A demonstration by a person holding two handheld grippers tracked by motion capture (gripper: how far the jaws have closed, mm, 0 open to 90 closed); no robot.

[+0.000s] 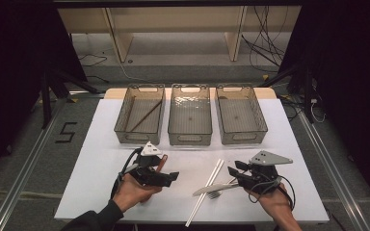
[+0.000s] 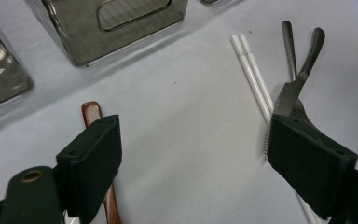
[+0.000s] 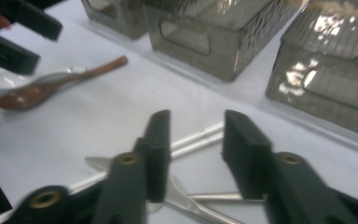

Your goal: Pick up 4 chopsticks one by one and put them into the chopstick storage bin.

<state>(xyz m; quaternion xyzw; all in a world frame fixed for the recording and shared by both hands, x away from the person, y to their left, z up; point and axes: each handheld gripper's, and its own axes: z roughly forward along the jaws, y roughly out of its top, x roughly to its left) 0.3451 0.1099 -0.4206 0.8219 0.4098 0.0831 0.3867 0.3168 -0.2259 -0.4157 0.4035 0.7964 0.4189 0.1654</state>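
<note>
Two spoons [image 3: 37, 88], perhaps touching, right gripper view

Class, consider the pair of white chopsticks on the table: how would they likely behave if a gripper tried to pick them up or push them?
The white chopsticks look thin, straight and rigid, so probably stiff and light. Their smooth, glossy surface suggests they may slip between jaws. Lying loose side by side, partly under the knife, they would likely separate or roll if pushed.
</note>
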